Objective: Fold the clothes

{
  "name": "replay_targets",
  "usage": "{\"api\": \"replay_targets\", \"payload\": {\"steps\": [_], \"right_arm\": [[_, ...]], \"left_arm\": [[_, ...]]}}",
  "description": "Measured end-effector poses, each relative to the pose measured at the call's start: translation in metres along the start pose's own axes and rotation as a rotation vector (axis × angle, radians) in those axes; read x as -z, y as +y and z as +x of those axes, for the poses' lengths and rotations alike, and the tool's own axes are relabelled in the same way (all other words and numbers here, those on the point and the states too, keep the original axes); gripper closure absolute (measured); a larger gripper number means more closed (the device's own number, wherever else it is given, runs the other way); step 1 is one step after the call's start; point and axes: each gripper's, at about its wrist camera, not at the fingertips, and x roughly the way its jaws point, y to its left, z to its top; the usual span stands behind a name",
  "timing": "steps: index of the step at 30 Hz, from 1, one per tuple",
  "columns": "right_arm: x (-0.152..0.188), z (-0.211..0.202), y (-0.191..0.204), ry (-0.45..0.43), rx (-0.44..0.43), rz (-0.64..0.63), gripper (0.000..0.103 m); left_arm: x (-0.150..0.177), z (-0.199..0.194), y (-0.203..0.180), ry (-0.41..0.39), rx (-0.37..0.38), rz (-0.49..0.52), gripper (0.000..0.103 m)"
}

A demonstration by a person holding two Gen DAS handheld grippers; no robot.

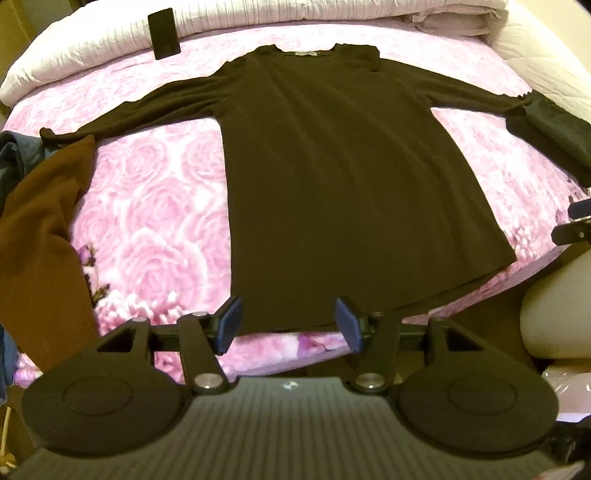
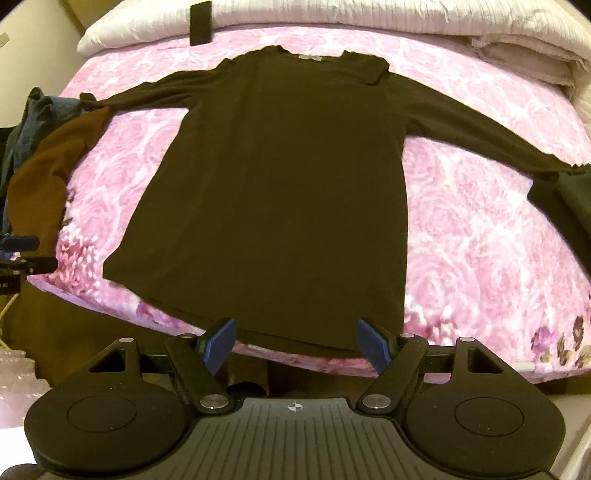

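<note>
Dark long-sleeved top (image 1: 332, 177) lay flat on the pink rose-patterned bedspread (image 1: 147, 206), neckline toward the pillows, both sleeves spread wide and its hem at the near edge of the bed. A small pale label (image 1: 303, 54) sat inside the neckline; its writing was too blurred to read. Past the left cuff lay a brown garment (image 1: 40, 229) beside some blue-grey cloth (image 1: 16, 151); another dark garment (image 1: 557, 136) lay at the right cuff. A black rectangular object (image 1: 164, 33) leaned on the white pillows (image 1: 92, 48). Only the right wrist view showed folded grey linen (image 2: 517, 55) in full and the bedspread's darker flowers (image 2: 561, 343) at the near right corner. The left gripper (image 1: 290, 326) and right gripper (image 2: 295, 345) each hung just above the hem, jaws spread wide, holding nothing. Each view caught the other tool at its edge.
</note>
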Motion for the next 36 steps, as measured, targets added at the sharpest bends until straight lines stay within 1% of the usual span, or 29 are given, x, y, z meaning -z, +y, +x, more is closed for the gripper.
{"api": "replay_targets", "payload": {"steps": [1,5,7,9,13,16,21,25,28,32,34,36], "right_arm": [[0.001,-0.002,0.000,-0.006,-0.002,-0.003,0.029],[0.000,-0.008,0.002,-0.036,0.001,-0.021,0.029],[-0.002,-0.010,0.002,-0.049,0.005,-0.026,0.029],[-0.005,-0.011,0.004,-0.057,0.003,-0.039,0.029],[-0.016,-0.011,0.011,-0.071,-0.005,-0.057,0.029],[-0.029,-0.008,0.019,-0.080,-0.012,-0.072,0.029],[-0.065,-0.001,0.046,-0.109,-0.023,-0.111,0.029],[-0.106,0.012,0.090,-0.148,-0.013,-0.196,0.029],[-0.144,0.032,0.136,-0.173,0.006,-0.287,0.029],[-0.207,0.084,0.210,-0.210,-0.006,-0.383,0.029],[-0.239,0.111,0.247,-0.228,-0.016,-0.429,0.029],[-0.277,0.147,0.287,-0.245,-0.055,-0.466,0.029]], "left_arm": [[0.002,-0.003,-0.001,-0.006,-0.001,0.000,0.040],[0.007,-0.009,-0.001,-0.025,-0.018,-0.008,0.037],[0.006,-0.012,0.002,-0.033,-0.030,-0.017,0.031],[0.006,-0.015,0.006,-0.039,-0.041,-0.025,0.029],[0.005,-0.020,0.014,-0.052,-0.062,-0.042,0.029],[-0.002,-0.021,0.024,-0.059,-0.070,-0.046,0.029],[-0.029,-0.019,0.065,-0.087,-0.092,-0.045,0.029],[-0.063,-0.011,0.125,-0.107,-0.137,-0.013,0.029],[-0.095,0.002,0.185,-0.122,-0.173,0.044,0.029],[-0.144,0.039,0.276,-0.133,-0.214,0.131,0.029],[-0.163,0.061,0.317,-0.129,-0.214,0.154,0.029],[-0.183,0.085,0.358,-0.126,-0.211,0.178,0.029]]}}
